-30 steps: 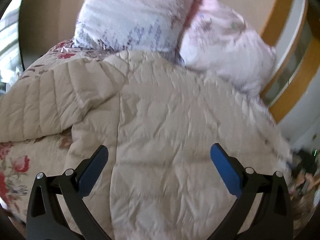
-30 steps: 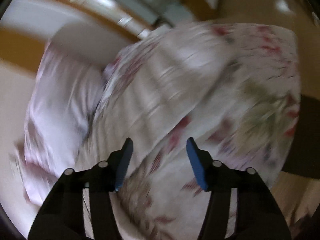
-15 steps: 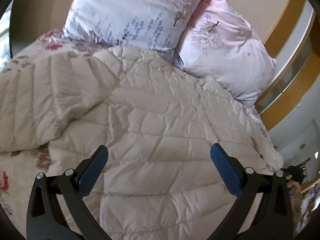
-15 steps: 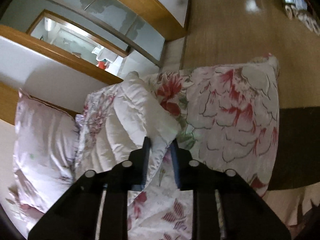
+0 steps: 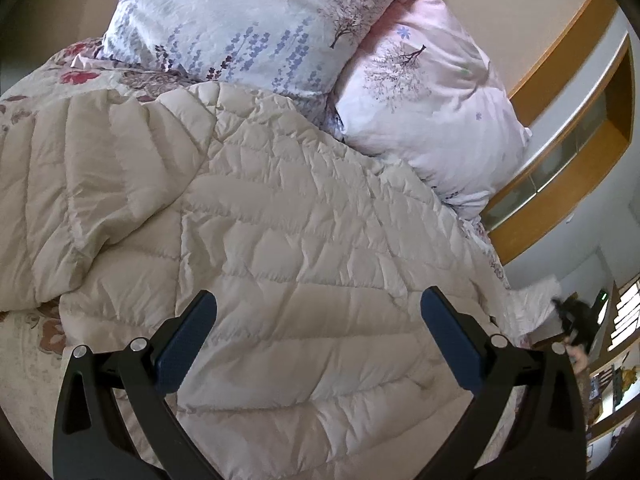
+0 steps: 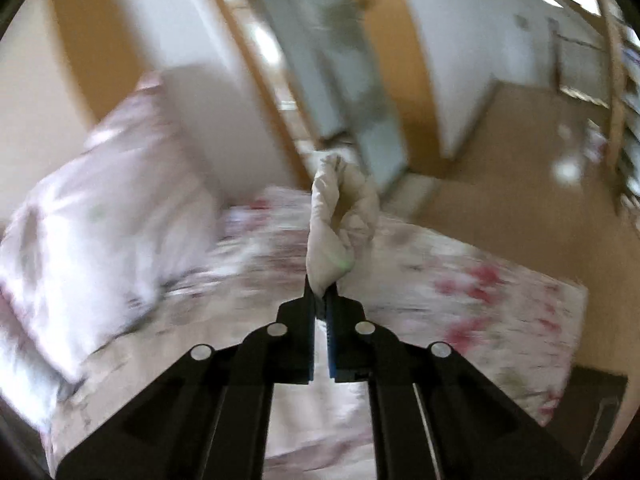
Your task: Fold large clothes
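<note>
- Cream-beige quilted puffer jacket [image 5: 288,248] lies spread over the bed, w/ a floral red-and-pink bedspread [image 5: 28,360] under it; it fills most of the left wrist view.
- One quilted sleeve [image 5: 88,184] lies folded at the left side of the jacket, resting on the spread.
- Left gripper [image 5: 318,340] hangs above the jacket body, black frame, blue-padded fingers [image 5: 184,348] spread wide apart, nothing between them.
- Two pillows lean at the head of the bed: white pillow w/ blue-purple flower print [image 5: 248,20] on the left, pale pink pillow w/ tree print [image 5: 428,112] on the right, touching each other; the jacket's top edge reaches their bases.
- Right gripper [image 6: 320,304] is clamped tight on a bunched cream end of the jacket [image 6: 340,224]; the fabric sticks up past the fingertips, raised above the bedspread [image 6: 500,312].
- Right wrist view is motion-blurred: pink pillow [image 6: 100,216] at left, wooden floor [image 6: 520,184] and an orange-framed glass door [image 6: 340,60] beyond the bed.
- Which part of the jacket the right fingers pinch: can't tell.
</note>
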A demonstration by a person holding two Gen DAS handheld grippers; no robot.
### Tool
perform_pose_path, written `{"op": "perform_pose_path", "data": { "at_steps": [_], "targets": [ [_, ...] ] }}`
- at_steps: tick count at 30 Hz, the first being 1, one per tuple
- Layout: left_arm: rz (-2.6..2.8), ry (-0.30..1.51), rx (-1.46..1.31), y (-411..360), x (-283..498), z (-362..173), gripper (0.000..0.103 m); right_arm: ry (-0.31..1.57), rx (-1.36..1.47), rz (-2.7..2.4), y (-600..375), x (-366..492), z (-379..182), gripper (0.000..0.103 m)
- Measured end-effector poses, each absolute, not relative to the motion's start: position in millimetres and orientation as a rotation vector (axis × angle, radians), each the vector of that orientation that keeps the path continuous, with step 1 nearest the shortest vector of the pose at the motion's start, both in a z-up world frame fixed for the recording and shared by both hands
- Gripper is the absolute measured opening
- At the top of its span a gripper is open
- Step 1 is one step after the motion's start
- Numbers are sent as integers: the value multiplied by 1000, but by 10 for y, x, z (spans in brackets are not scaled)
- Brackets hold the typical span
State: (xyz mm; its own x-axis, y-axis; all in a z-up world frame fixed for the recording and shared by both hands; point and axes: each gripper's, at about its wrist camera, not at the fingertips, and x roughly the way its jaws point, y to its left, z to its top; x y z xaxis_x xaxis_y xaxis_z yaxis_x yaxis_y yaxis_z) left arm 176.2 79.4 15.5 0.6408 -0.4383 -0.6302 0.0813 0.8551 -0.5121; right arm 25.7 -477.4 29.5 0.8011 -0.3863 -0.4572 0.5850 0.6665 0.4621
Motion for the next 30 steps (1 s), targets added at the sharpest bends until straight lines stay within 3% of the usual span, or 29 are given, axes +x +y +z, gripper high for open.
{"op": "perform_pose_path", "data": {
  "at_steps": [8,16,18,20,21,28,30],
  "targets": [
    [-422,807,-532,698,1891,283,102,368,379,-22,-3008,958,763,5],
    [-549,862,-720,531,2177,228,102,637,259,326,-1694,1377,246,8],
    [-563,888,-751,465,2250,180,102,698,253,354,-1611,1403,116,19],
    [-570,930,-785,382,2330,97,100,724,258,370,-1586,1399,86,75],
    [-573,948,-799,346,2363,56,96,711,269,367,-1634,1325,116,82],
    [-542,1078,-815,43,2593,-201,77,684,605,353,-2459,849,220,86],
    [-528,1082,-808,0,2642,-243,61,701,749,339,-2756,759,110,86]
  ]
}}
